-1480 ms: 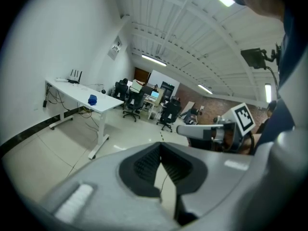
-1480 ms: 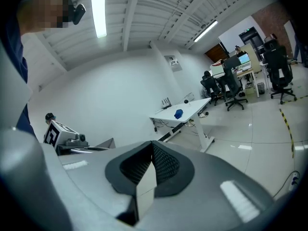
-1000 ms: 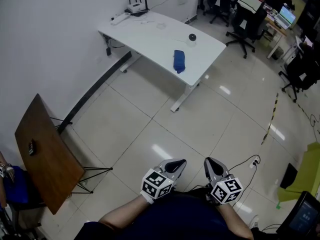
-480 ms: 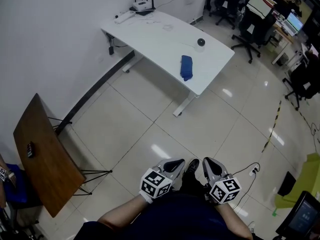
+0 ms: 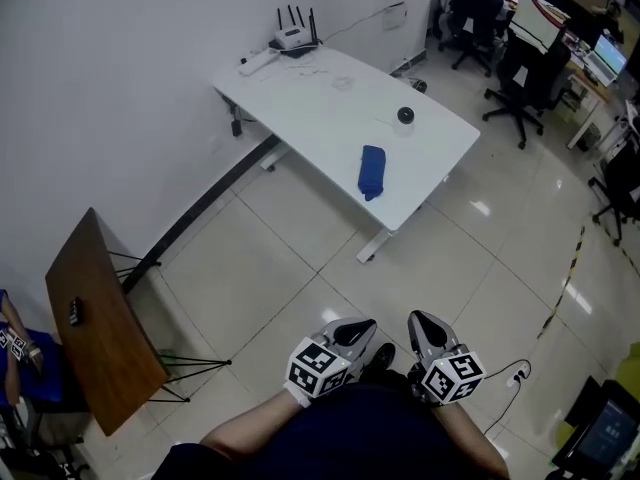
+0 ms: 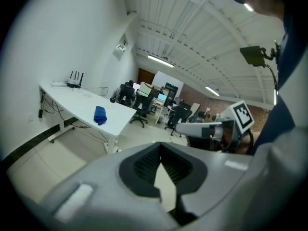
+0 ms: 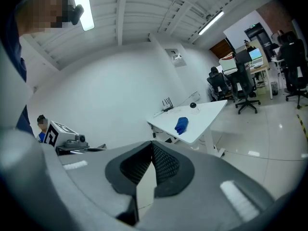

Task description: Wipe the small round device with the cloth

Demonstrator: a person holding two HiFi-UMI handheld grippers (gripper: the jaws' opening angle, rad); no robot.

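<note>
A blue cloth (image 5: 372,171) lies folded near the front edge of a white table (image 5: 320,98). The small round black device (image 5: 405,115) stands further back, toward the table's right edge. Both also show far off in the left gripper view, cloth (image 6: 99,115) and device (image 6: 112,99), and in the right gripper view, cloth (image 7: 181,125) and device (image 7: 193,105). My left gripper (image 5: 352,330) and right gripper (image 5: 420,325) are held side by side close to the body, over the tiled floor, well short of the table. Each is shut with nothing in it.
A tilted wooden table (image 5: 100,318) with a small dark object (image 5: 75,311) stands at the left by the wall. A router (image 5: 293,38) sits at the white table's far end. Office chairs (image 5: 520,68) are beyond it. A cable (image 5: 515,373) lies on the floor at right.
The whole view has shifted toward the white table, which now sits lower and nearer in the head view. Both grippers stay shut in front of the body.
</note>
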